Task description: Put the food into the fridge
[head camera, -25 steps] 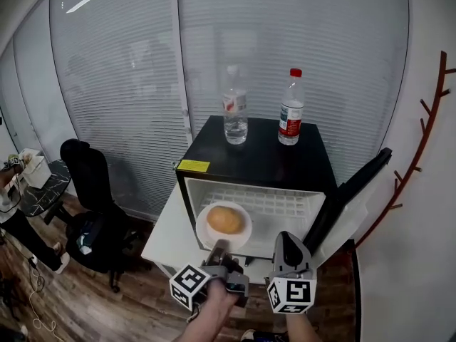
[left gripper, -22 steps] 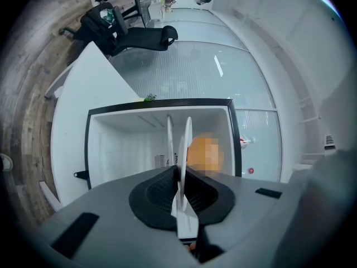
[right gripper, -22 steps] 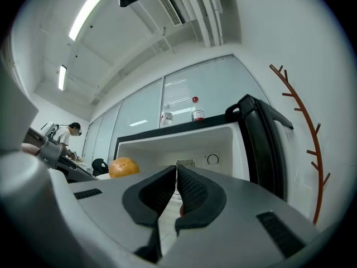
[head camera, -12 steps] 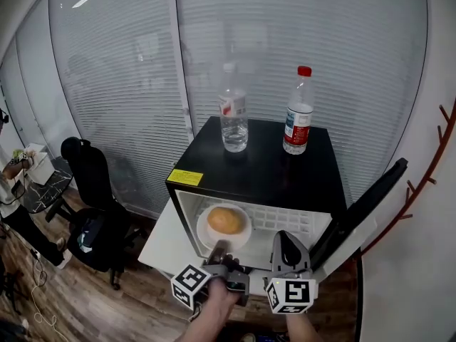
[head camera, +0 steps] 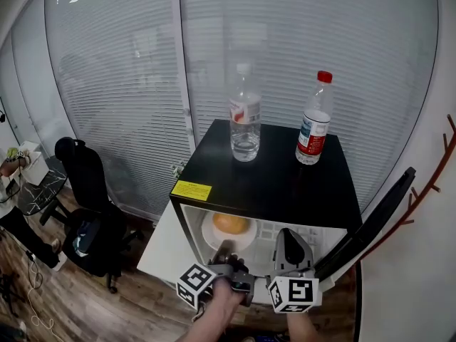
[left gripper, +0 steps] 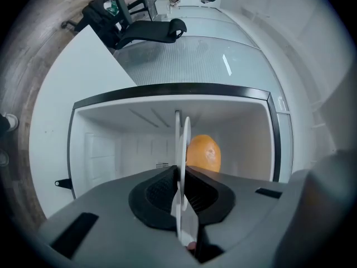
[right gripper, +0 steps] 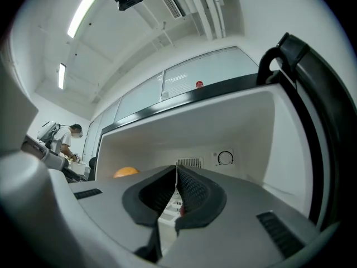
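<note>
In the head view, at the mouth of a small black fridge whose door hangs open to the right, the left gripper holds a white plate bearing a round, orange-coloured piece of food. A moment ago the plate hung in front of the opening. Now it is partly under the fridge's top edge, so the food is on its way in, though I judge it has not yet been set down. The right gripper is just right of the plate. Two bottles stand on the fridge top.

In the left gripper view, the fingers pinch the plate's near rim, seen edge-on as a thin white line. The food sits just beyond them, against the white interior.

In the right gripper view, the fingers are pressed together with nothing between them, pointing into the fridge. The food shows low at the left.
</note>
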A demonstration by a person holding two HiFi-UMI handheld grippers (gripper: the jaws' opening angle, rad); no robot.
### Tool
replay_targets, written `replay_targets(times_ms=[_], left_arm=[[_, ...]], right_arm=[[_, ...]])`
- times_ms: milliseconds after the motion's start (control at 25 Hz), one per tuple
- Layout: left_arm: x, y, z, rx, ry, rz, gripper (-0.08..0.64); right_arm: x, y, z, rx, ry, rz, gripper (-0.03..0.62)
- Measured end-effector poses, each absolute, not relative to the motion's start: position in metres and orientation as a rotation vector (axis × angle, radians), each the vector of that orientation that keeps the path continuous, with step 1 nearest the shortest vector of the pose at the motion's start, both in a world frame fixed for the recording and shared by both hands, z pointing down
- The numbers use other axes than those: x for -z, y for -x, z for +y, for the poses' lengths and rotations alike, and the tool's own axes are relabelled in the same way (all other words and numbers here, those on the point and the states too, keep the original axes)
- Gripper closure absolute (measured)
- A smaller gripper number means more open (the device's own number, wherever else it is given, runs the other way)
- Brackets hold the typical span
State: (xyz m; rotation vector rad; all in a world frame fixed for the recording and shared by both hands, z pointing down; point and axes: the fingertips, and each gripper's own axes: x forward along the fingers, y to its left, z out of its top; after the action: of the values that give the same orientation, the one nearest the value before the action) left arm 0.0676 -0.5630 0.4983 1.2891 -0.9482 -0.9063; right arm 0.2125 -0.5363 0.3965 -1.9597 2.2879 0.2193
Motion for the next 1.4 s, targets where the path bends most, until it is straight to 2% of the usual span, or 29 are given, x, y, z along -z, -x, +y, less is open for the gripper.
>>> replay_targets(times_ms=[920, 1040, 1400], left_arm=[[-0.49, -0.071, -0.591, 0.931, -1.333, -0.853, 0.514], [-0.488, -0.071, -0.589, 0.954, -1.338, -0.825, 0.426], [-0.479, -0.047, -0.573, 0.98, -1.418, -0.942, 0.396]], right_arm=[[-0.397, -0.193, -0.568, -0.238, 1.98, 2.3, 0.565], [-0.4, -0.189, -0.565, -0.248, 1.97, 2.316, 0.565], [-0.396, -0.183, -0.555, -0.252, 1.964, 2.318, 0.565]])
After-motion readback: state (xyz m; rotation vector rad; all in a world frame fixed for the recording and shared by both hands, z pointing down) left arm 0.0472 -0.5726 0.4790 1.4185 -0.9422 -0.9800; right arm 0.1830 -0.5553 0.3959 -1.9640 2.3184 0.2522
